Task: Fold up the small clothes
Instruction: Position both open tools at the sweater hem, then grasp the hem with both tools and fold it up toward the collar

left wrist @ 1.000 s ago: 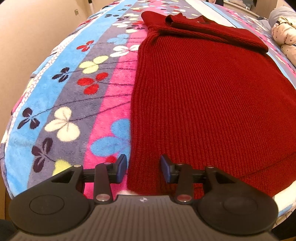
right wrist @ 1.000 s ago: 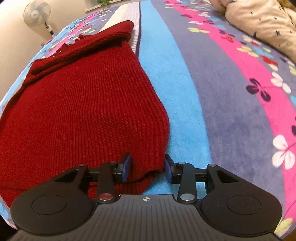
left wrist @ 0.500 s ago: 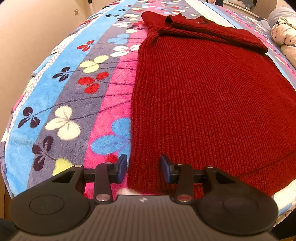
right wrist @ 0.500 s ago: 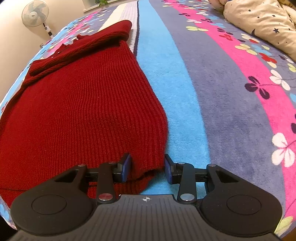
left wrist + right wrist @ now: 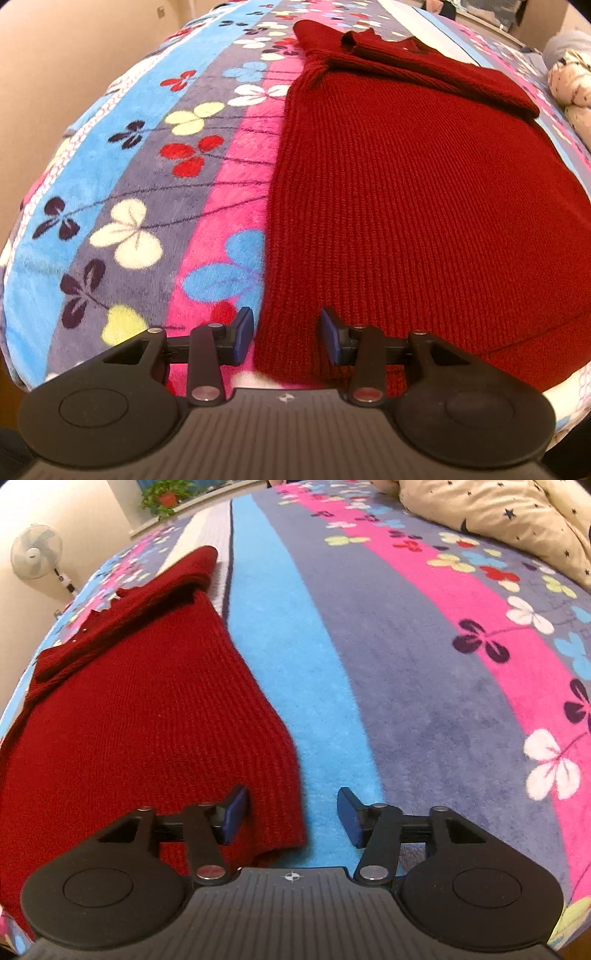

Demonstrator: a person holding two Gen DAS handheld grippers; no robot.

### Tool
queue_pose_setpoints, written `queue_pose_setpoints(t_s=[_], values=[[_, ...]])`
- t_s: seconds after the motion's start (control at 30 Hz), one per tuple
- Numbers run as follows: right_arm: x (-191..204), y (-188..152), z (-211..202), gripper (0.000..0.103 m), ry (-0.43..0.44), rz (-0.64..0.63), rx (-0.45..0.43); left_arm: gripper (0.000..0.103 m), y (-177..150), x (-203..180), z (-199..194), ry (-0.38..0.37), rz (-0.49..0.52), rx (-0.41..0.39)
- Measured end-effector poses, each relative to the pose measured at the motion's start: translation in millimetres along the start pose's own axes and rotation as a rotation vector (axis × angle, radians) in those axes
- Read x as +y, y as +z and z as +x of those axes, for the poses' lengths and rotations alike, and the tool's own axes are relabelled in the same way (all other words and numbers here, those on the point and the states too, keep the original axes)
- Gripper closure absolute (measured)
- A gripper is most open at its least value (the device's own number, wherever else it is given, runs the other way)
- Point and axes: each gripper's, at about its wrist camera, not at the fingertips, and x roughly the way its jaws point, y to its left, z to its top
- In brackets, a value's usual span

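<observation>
A dark red knitted sweater (image 5: 424, 206) lies flat on a striped flowered blanket (image 5: 147, 206), its sleeves folded across the far end. My left gripper (image 5: 287, 334) is open, its jaws standing astride the sweater's near left hem corner. In the right wrist view the sweater (image 5: 140, 731) fills the left half. My right gripper (image 5: 293, 818) is open wide over the sweater's near right hem corner, with the left jaw over the knit and the right jaw over the blue stripe of the blanket (image 5: 424, 709).
A cream star-print quilt (image 5: 498, 520) lies at the far right of the bed. A standing fan (image 5: 35, 554) and a potted plant (image 5: 166, 496) are beyond the bed's far left edge. A wall (image 5: 66, 66) runs along the left side.
My right gripper has opened wider and shifted slightly, so the sweater's corner sits more to the left between its jaws. The left gripper has barely moved.
</observation>
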Motion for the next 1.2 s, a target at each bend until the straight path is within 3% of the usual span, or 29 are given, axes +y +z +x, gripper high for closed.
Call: queue_pose_setpoints(t_s=[0.2, 0.37, 0.47, 0.6, 0.73, 0.9, 1.03, 1.2], values=[[9.1, -0.6, 4.1, 0.048, -0.008, -0.056, -0.01, 0.058, -0.6, -1.4, -0.1, 0.003, 0.011, -0.003], [21.3, -3.7, 3.4, 0.078, 0.019, -0.131, -0.028, 0.07, -2.6, -9.3, -0.7, 0.008, 0.047, -0.014], [23.3, -4.6, -0.9, 0.083, 0.018, -0.154, -0.048, 0.089, -5.0, -16.1, -3.7, 0.039, 0.093, -0.038], [19.9, -3.0, -22.6, 0.086, 0.064, -0.109, -0.106, 0.093, -4.7, -18.2, -18.6, 0.021, 0.098, -0.082], [10.7, 7.9, -59.0, 0.093, 0.199, -0.063, -0.152, 0.094, -0.1, -18.6, -59.8, -0.07, 0.069, -0.16], [-15.7, 15.7, -113.2, 0.097, 0.319, 0.01, -0.22, 0.097, -7.8, -22.1, -121.9, -0.115, 0.118, -0.293], [-33.0, -6.4, -149.7, 0.097, 0.34, 0.015, -0.258, 0.097, -24.9, -10.3, -158.9, -0.184, 0.079, -0.314], [-66.9, -52.0, -207.9, 0.098, 0.366, 0.117, -0.313, 0.097, -61.5, 0.6, -216.7, -0.281, 0.098, -0.335]])
